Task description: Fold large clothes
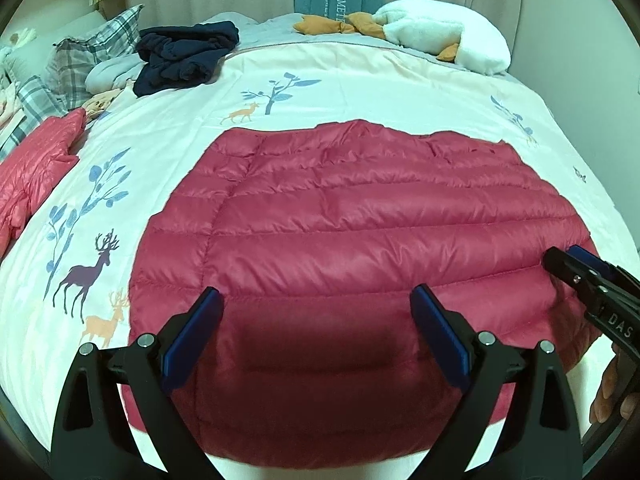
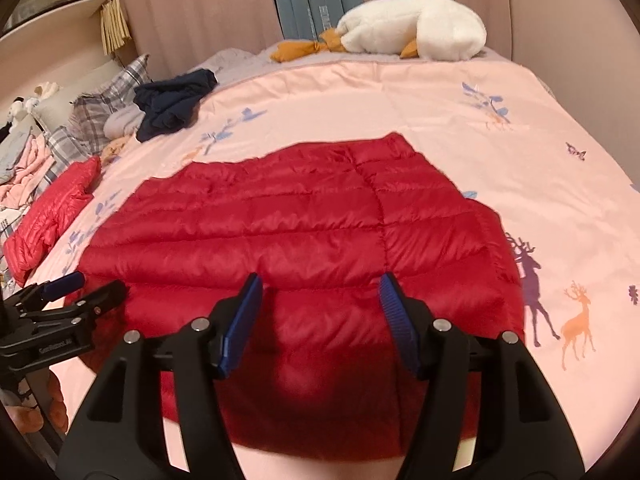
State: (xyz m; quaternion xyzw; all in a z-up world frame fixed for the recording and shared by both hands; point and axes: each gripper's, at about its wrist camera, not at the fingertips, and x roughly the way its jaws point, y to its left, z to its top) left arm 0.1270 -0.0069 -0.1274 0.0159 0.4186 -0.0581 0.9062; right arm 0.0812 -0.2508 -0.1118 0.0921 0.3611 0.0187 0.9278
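A red quilted down jacket (image 1: 340, 240) lies flat, folded into a rough rectangle, on the pale bedspread; it also shows in the right wrist view (image 2: 304, 236). My left gripper (image 1: 316, 300) is open and empty, hovering over the jacket's near edge. My right gripper (image 2: 320, 284) is open and empty, also over the near part of the jacket. The right gripper shows at the right edge of the left wrist view (image 1: 576, 268), and the left gripper shows at the left edge of the right wrist view (image 2: 76, 288).
The deer-print bedspread (image 1: 168, 148) covers the bed. A second red down garment (image 1: 36, 168) lies at the left edge. A navy garment (image 1: 184, 56), plaid pillows (image 1: 80, 64) and a white plush goose (image 1: 444, 32) lie at the far side by the curtains.
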